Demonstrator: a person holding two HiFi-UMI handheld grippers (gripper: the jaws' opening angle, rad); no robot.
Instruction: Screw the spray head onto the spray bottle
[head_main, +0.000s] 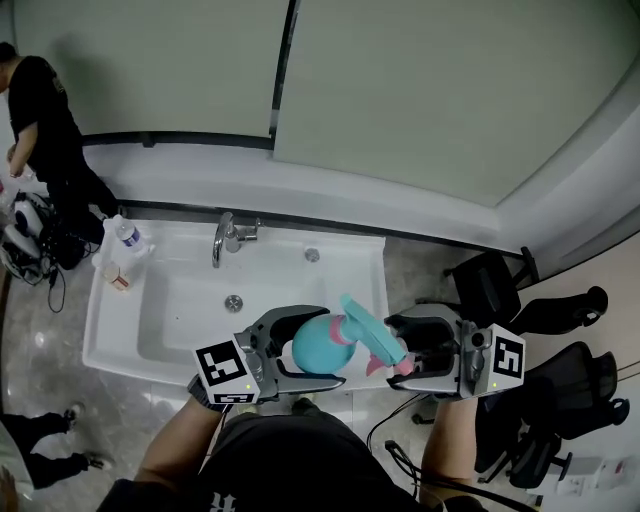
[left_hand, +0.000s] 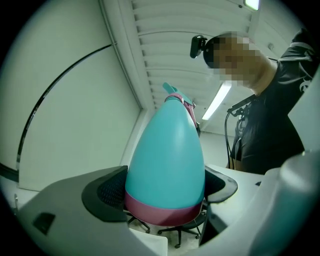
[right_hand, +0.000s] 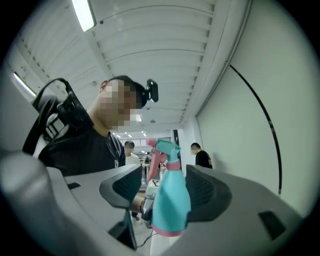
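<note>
From the head view, both forearms come up from the bottom edge and turn inward, so the two tools face each other above the front rim of the white sink (head_main: 104, 322), with the faucet (head_main: 228, 238) at the back. The left gripper (head_main: 322, 346) reaches in from the left, marker cube toward the camera, and its curved jaws wrap the round teal spray bottle (head_main: 308, 342). The bottle lies roughly level in the air, base to the left. Its neck points at the right gripper (head_main: 395, 352), which comes in from the opposite side. The spray head (head_main: 368, 332), teal with a pink trigger, sits at the bottle's neck right at the tips of the right-hand jaws. A person in black (head_main: 45, 110) stands off at the upper left, and dark office chairs (head_main: 500, 285) sit to the right. Over to the left gripper view: the bottle fills the middle, both dark pads are pressed against its sides just above the pink base band, and the nozzle points away toward the ceiling. That's a firm hold. Now the right gripper view: the jaws stand apart and the bottle shows upright between them, farther out, with the spray head on top over a pink collar. The pads don't clamp it. How far the head is threaded on can't be told from here.
</note>
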